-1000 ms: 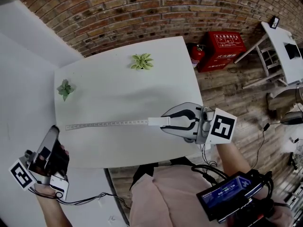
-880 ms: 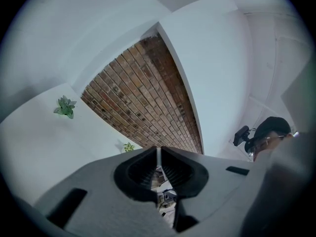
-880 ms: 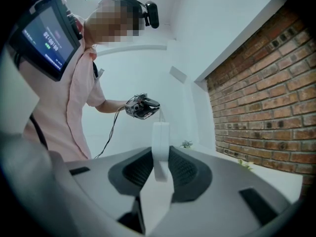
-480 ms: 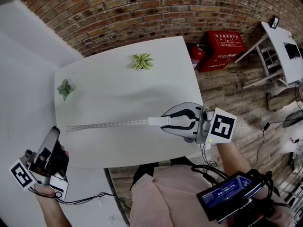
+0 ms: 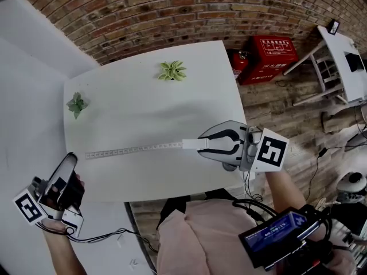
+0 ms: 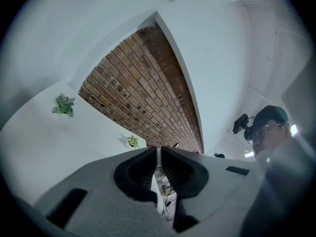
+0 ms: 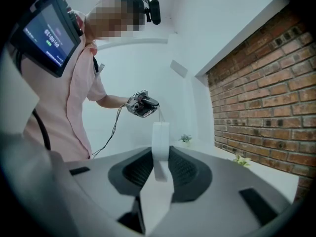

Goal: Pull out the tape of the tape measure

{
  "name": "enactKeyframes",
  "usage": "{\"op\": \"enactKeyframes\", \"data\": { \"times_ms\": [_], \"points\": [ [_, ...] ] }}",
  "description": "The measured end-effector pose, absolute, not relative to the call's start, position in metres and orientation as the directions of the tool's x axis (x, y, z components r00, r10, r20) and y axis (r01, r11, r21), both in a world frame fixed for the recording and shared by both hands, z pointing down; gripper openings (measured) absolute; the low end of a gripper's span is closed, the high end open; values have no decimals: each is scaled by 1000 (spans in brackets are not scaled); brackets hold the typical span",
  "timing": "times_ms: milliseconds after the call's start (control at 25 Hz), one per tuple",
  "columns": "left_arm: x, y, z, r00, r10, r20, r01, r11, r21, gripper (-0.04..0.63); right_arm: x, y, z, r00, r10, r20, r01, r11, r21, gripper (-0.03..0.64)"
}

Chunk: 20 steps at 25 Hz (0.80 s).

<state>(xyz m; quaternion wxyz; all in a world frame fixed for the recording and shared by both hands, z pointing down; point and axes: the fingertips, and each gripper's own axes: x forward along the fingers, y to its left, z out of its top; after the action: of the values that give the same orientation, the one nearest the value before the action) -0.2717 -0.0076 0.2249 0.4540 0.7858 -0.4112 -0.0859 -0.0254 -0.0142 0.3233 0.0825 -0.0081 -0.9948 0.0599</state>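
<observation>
Two grippers share the pull. At near left, off the table (image 5: 143,107), the left gripper (image 5: 69,160) is pinched almost closed on what looks like the tape's end. The tape (image 5: 132,149) stretches rightward to the white case (image 5: 191,145), which is clamped in the right gripper (image 5: 202,145). Next, the left gripper should draw farther left while the right holds firm. Since a second ago the left gripper has tipped slightly, and the tape looks no longer.

Two plants (image 5: 172,71), one tape measure (image 5: 192,145)
</observation>
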Motion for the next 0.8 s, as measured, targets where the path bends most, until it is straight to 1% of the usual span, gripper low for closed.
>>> {"op": "enactKeyframes", "data": {
  "times_ms": [400, 520, 800],
  "points": [
    [-284, -12, 261, 659, -692, 294, -597, -244, 764, 37, -29, -20, 341, -974, 32, 223, 11, 995, -94, 98],
    [-282, -13, 272, 678, -673, 296, -579, -240, 779, 38, -30, -22, 346, -970, 37, 241, 16, 996, -88, 98],
    [-291, -17, 302, 669, -681, 300, -563, -200, 802, 38, -35, -28, 361, -962, 40, 272, 16, 996, -89, 98]
  ]
}}
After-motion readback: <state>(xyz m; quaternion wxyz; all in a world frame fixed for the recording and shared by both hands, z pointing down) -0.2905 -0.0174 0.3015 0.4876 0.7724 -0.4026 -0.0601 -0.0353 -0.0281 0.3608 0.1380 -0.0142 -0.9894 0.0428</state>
